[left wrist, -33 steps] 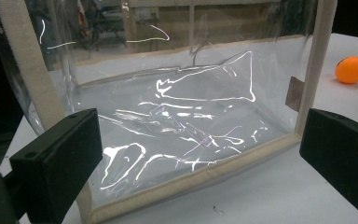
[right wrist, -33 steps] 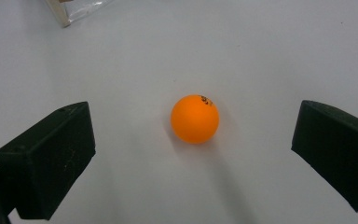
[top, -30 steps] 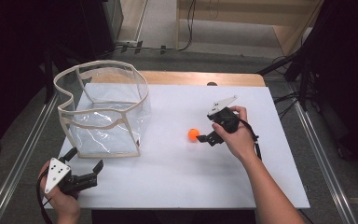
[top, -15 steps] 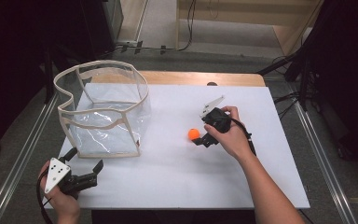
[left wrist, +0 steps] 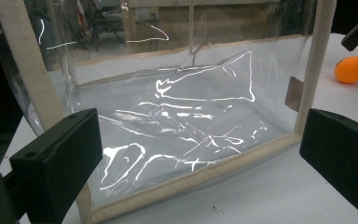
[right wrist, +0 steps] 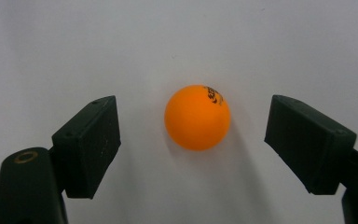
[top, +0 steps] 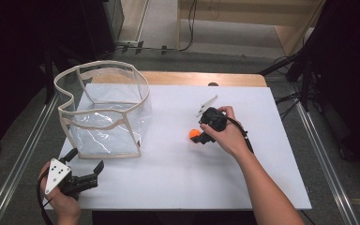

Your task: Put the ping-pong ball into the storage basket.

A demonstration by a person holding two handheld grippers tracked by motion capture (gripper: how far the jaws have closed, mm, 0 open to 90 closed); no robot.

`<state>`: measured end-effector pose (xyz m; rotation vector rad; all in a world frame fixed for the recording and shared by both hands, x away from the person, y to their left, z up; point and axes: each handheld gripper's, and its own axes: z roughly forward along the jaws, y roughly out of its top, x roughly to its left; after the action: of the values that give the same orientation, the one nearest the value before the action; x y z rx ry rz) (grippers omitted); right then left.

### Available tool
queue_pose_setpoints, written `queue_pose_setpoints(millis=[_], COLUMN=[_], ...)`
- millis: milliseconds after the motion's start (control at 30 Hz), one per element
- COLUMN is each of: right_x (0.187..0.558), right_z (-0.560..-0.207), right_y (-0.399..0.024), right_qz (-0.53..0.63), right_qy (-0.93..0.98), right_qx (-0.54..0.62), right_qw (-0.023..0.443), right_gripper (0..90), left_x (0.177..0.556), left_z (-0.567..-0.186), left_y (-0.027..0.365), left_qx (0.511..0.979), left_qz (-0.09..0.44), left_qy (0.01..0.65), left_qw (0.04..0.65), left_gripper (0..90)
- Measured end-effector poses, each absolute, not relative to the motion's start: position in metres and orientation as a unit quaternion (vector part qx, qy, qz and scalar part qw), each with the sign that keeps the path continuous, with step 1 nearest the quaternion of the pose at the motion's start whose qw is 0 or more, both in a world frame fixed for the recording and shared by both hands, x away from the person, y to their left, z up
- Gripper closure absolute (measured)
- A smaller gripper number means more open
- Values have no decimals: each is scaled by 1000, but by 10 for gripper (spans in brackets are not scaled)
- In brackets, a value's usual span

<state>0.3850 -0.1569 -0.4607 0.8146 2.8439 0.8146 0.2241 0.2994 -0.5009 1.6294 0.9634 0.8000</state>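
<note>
— Since a second ago the right gripper (right wrist: 193, 140) has crept left over the ball (right wrist: 197, 116), and its fingers have just been closing; gaps remain, nothing grasped yet.

— And the left gripper (top: 85, 165)?

— Released, idle near the clear bag (top: 104, 112).

— Risk?

— On the bare table (top: 243, 183) right of the bag, one finger touching first could roll the ball away.
</note>
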Motion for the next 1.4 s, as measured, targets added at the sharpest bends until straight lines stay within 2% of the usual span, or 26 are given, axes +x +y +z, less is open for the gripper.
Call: queue_pose_setpoints(millis=[367, 533, 667, 1000, 1400], right_x=[392, 394, 396, 397, 398], right_z=[-470, -473, -476, -478, -484], right_y=[-148, -144, -144, -143, -140], right_qz=[234, 226, 223, 219, 198], right_qy=[934, 935, 934, 934, 940], right_qx=[270, 273, 280, 281, 277], right_qw=[21, 22, 18, 20, 22], right_gripper=[180, 218, 290, 327, 427], left_x=[224, 224, 224, 224, 224], left_z=[-501, -501, -501, -501, -501], left_y=[299, 299, 299, 299, 299], left_qx=[679, 679, 679, 679, 679], left_qz=[333, 333, 333, 333, 333], left_qy=[401, 401, 401, 401, 401], left_qw=[517, 517, 517, 517, 517], left_gripper=[0, 0, 0, 0, 0])
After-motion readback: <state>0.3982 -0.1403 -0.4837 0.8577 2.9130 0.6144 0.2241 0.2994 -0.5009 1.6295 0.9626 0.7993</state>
